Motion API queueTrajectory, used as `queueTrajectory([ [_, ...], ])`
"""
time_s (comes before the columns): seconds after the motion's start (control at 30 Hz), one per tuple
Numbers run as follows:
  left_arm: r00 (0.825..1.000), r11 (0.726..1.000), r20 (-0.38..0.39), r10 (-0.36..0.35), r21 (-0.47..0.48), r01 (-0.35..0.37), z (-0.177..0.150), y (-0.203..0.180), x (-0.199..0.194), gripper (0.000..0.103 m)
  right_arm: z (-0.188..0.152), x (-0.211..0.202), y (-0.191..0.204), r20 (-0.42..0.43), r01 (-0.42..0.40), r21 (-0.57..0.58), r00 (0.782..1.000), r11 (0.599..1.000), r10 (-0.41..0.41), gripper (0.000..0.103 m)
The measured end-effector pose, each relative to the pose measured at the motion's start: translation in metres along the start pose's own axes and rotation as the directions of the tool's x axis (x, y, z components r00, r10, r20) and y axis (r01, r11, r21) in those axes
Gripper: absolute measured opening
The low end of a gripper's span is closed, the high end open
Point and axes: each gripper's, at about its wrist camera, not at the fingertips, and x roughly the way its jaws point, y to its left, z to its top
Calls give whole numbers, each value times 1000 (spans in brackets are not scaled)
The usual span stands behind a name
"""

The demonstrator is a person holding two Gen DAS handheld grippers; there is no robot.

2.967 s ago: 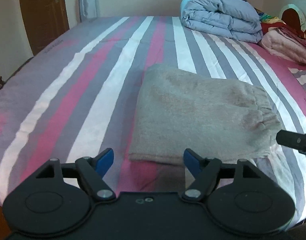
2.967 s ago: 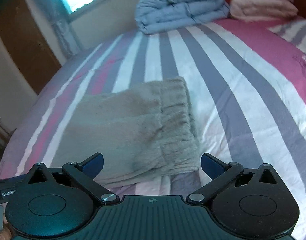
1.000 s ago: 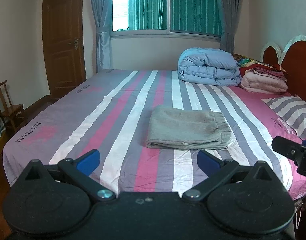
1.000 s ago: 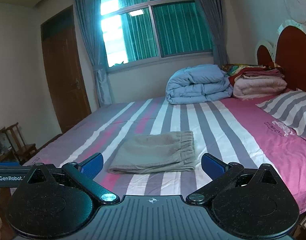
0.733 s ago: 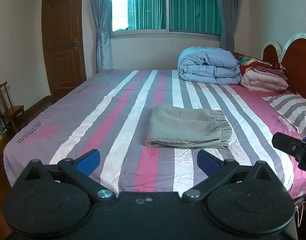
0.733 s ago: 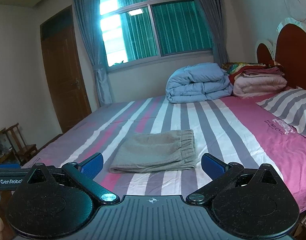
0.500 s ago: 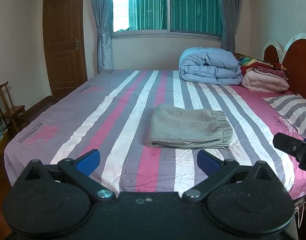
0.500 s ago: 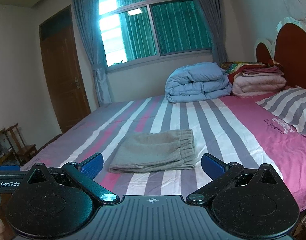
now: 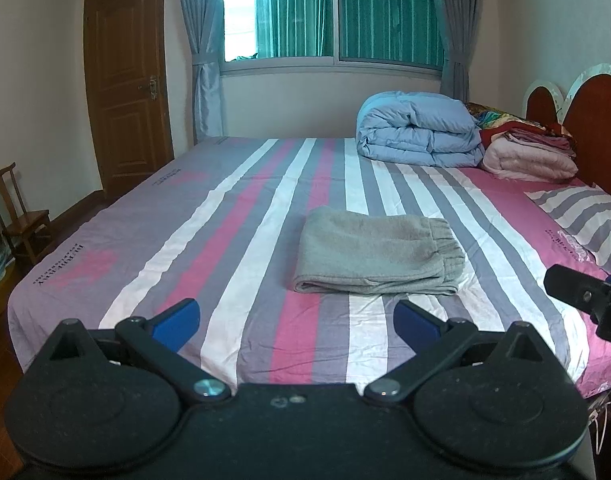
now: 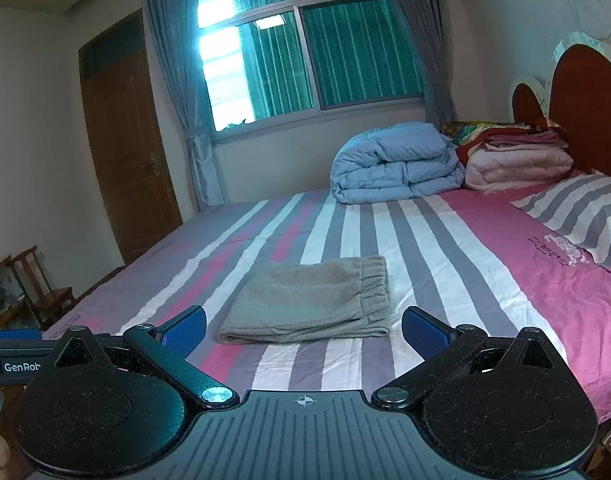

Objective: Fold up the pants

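The grey pants (image 9: 375, 251) lie folded into a neat rectangle in the middle of the striped bed (image 9: 233, 240), waistband to the right. They also show in the right wrist view (image 10: 313, 300). My left gripper (image 9: 295, 320) is open and empty, held back from the bed's near edge, well short of the pants. My right gripper (image 10: 303, 326) is open and empty too, also back from the bed. Part of the right gripper shows at the right edge of the left wrist view (image 9: 585, 296).
A folded blue duvet (image 9: 417, 134) and a stack of pink blankets (image 9: 529, 156) sit at the far right by the red headboard (image 9: 593, 120). A striped pillow (image 9: 585, 216) lies at right. A wooden chair (image 9: 21, 220) and door (image 9: 125, 80) stand at left.
Three seconds ago both grippers were close over the folded pants; they have since pulled back and up from the bed. Over the last second they barely move. The pants lie still.
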Motion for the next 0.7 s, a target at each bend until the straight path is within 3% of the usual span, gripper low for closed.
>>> queueTrajectory([
  [0.7, 1000, 1000, -6, -8, 7, 8, -1, 0, 4, 97, -3, 2, 5, -5, 2, 5, 1000, 1000, -2, 103],
])
